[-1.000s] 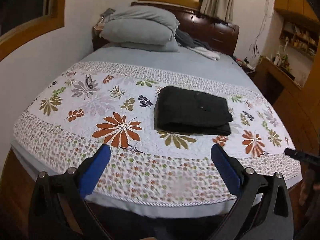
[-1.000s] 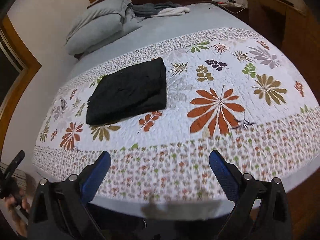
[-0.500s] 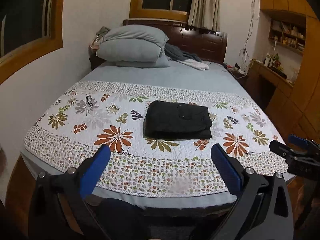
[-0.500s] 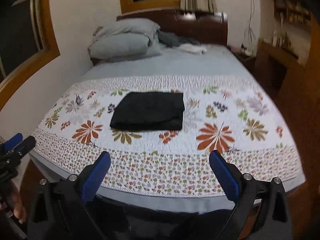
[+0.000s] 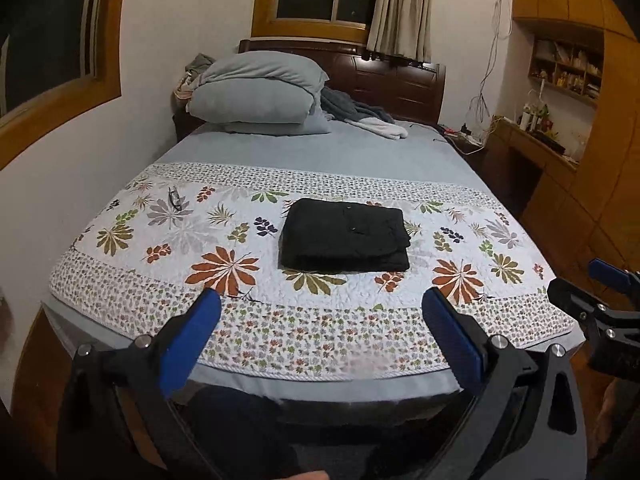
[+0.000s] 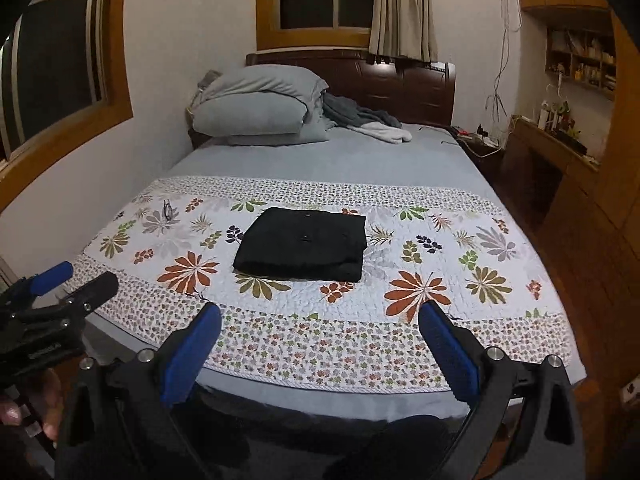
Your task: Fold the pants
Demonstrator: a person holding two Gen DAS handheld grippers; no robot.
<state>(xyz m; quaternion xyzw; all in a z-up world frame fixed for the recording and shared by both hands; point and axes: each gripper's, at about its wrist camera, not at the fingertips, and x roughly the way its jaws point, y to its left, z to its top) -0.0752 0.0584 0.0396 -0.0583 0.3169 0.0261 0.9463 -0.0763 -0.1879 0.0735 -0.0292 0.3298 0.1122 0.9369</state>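
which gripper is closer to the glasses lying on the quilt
Left, as far as the views show. The glasses lie near the quilt's left edge; the left gripper is on that side, the right gripper farther right. Both hang off the bed's foot, open.

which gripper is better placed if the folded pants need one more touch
Neither clearly. The left gripper and right gripper are both open, empty, off the foot of the bed. The black folded pants lie roughly centred between them.

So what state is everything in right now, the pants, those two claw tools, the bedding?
Black pants: folded into a flat rectangle, lying on the quilt.
Left gripper: fingers wide open, empty, off the bed.
Right gripper: fingers wide open, empty, off the bed.
Floral quilt: spread flat.
Pillows: stacked at the headboard.
Curtain: bunched to one side.
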